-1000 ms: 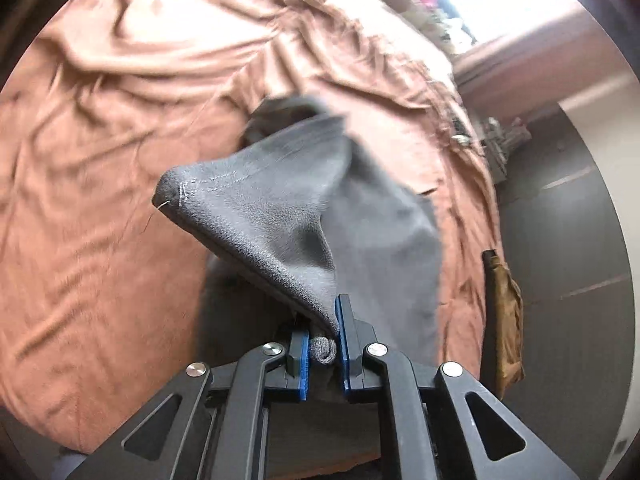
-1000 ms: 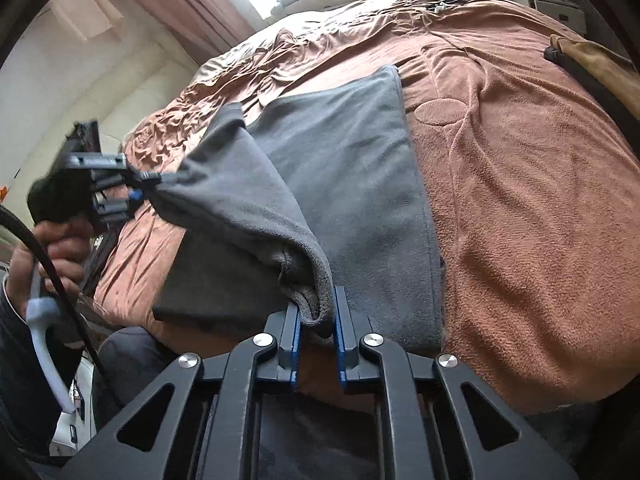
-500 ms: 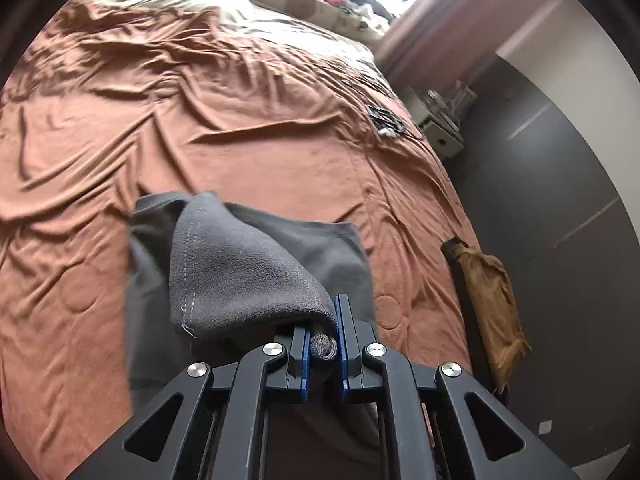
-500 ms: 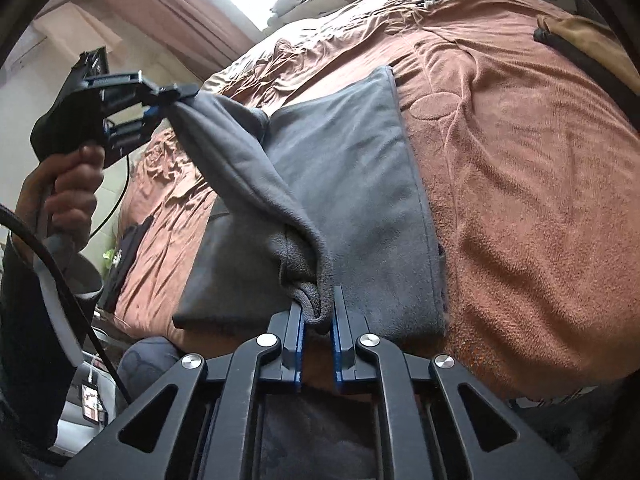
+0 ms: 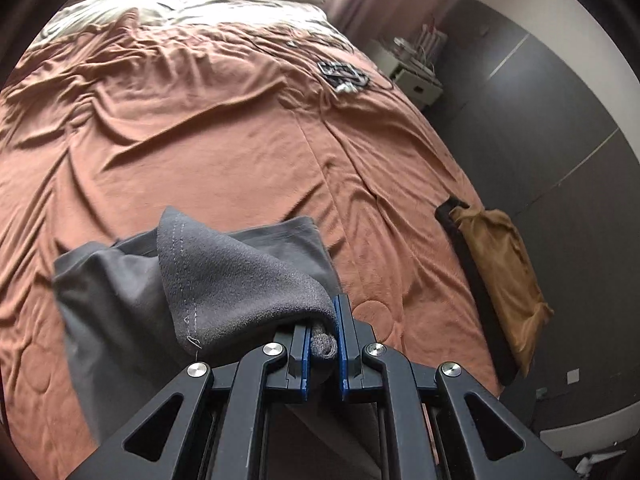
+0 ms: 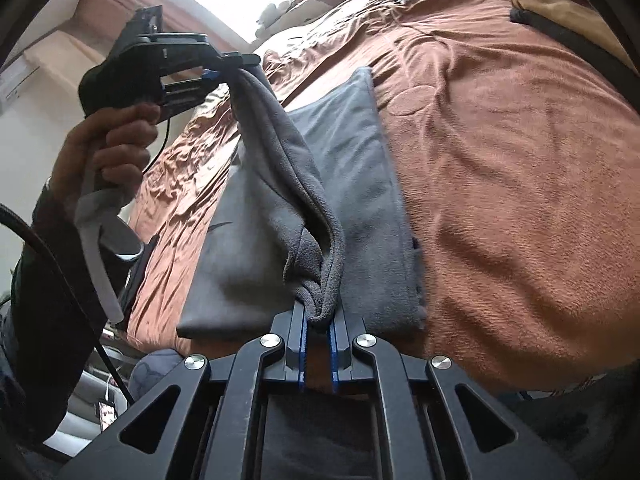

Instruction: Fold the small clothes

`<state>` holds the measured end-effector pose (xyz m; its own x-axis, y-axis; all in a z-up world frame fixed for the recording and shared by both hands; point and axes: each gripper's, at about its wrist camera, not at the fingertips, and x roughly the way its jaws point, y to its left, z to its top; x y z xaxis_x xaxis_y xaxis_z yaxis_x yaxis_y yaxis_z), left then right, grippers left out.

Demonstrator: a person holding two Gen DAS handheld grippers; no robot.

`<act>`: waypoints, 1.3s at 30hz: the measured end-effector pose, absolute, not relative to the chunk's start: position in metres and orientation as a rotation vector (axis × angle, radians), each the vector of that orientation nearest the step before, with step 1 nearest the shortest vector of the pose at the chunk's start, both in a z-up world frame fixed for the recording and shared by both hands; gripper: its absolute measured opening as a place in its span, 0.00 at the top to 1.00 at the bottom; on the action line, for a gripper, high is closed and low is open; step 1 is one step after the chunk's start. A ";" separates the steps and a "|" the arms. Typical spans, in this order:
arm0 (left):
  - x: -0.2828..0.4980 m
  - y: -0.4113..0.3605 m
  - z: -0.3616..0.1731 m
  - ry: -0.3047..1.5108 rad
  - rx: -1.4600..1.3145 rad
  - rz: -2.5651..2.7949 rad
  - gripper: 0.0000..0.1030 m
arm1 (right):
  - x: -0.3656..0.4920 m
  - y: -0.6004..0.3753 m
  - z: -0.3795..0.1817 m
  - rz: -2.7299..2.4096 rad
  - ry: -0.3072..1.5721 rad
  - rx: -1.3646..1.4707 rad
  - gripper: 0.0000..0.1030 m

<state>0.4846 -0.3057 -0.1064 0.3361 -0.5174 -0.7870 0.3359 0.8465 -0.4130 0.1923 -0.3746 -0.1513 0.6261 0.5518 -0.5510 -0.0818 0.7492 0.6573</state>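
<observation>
Right wrist view: both grippers clenched on one grey fleece garment above a bed.

Right gripper has its blue pads pressed on a bunched hem of the garment, which spreads ahead of the fingertips and lies flat on the rust-brown bedspread. From that grip a raised fold of fleece runs up and to the left to the left gripper, held aloft in a person's hand, its jaws clamped on the other end of the fold. From the left wrist, the left gripper pinches a rolled edge of the grey fleece garment between its pads; the stitched corner droops just left of the fingers. Well to the right of that gripper, a tan bag with a black strap lies at the bedspread's edge.
</observation>
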 end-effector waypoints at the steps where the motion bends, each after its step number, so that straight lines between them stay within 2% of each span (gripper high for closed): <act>1: 0.487 -0.310 -0.109 1.101 -0.179 -0.565 0.90 | 0.192 -0.377 -0.154 0.393 0.829 0.647 0.96; 9: 0.509 -0.341 -0.142 1.175 -0.151 -0.587 0.89 | 0.192 -0.382 -0.165 0.390 0.857 0.671 0.96; 11: 0.513 -0.344 -0.145 1.185 -0.157 -0.594 0.86 | 0.192 -0.382 -0.166 0.389 0.863 0.675 0.96; 13: 0.515 -0.341 -0.143 1.172 -0.181 -0.610 0.76 | 0.194 -0.382 -0.166 0.389 0.869 0.675 0.96; 15: 0.514 -0.334 -0.137 1.135 -0.207 -0.626 0.56 | 0.193 -0.382 -0.165 0.388 0.870 0.678 0.96; 17: 0.513 -0.327 -0.128 1.096 -0.212 -0.615 0.40 | 0.194 -0.382 -0.164 0.387 0.871 0.678 0.96; 26: 0.507 -0.290 -0.127 1.096 -0.173 -0.563 0.40 | 0.193 -0.384 -0.165 0.384 0.869 0.684 0.96; 39: 0.463 -0.185 -0.144 1.143 -0.196 -0.428 0.40 | 0.183 -0.385 -0.160 0.367 0.854 0.689 0.97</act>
<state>0.4626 -0.1847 -0.1443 0.3453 -0.4255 -0.8365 0.2290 0.9026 -0.3645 0.1833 -0.3847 -0.1597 0.6137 0.5536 -0.5630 -0.0278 0.7278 0.6853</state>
